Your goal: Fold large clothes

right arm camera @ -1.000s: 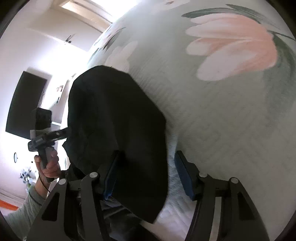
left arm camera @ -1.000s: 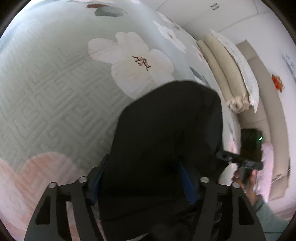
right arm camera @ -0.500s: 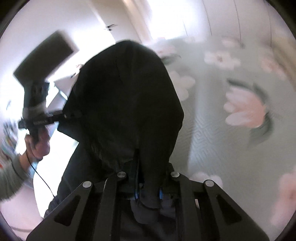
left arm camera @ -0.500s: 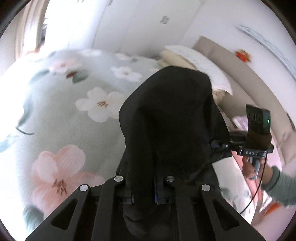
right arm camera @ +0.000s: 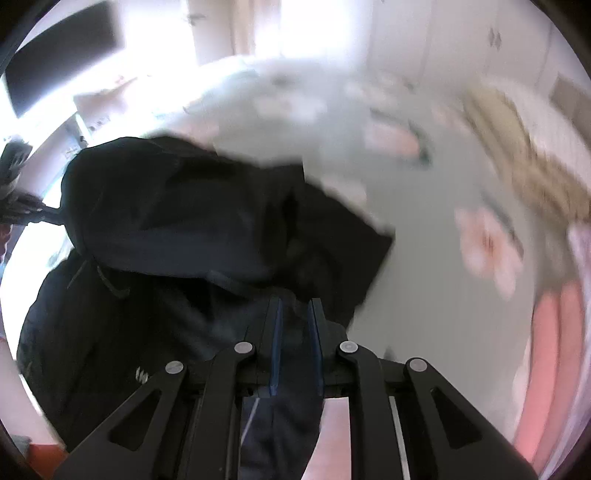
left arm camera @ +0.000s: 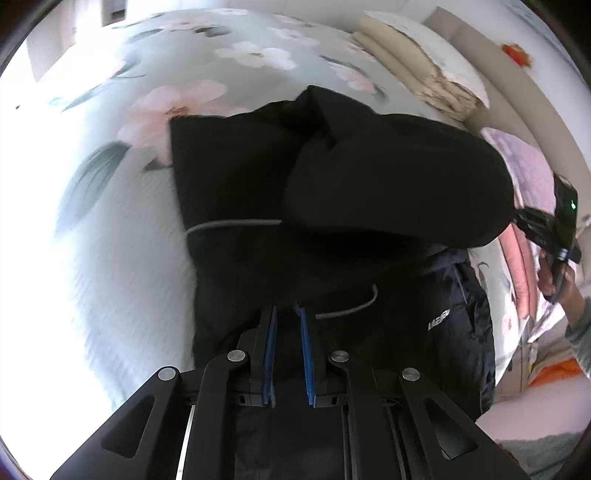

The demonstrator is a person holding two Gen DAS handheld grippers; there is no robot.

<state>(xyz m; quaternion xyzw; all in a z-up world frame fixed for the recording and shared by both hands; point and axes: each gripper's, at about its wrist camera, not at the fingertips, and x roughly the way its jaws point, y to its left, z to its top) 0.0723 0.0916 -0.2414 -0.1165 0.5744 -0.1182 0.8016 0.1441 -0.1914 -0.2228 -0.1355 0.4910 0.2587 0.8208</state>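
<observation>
A large black hooded garment with a grey drawstring lies partly folded on the flowered bed cover. Its upper part is doubled over the lower part, which bears a small white logo. My left gripper has its blue pads nearly together with black cloth between them. My right gripper stands the same way over the garment in the blurred right wrist view. The right gripper also shows at the right edge of the left wrist view.
Beige folded bedding and a white pillow lie at the head of the bed. Pink and orange cloth lies at the right side. A dark screen hangs on the wall at the left.
Both grippers have swung the held garment edge down and forward, laying the upper part over the rest. The jaws look slightly wider than half a second ago.
</observation>
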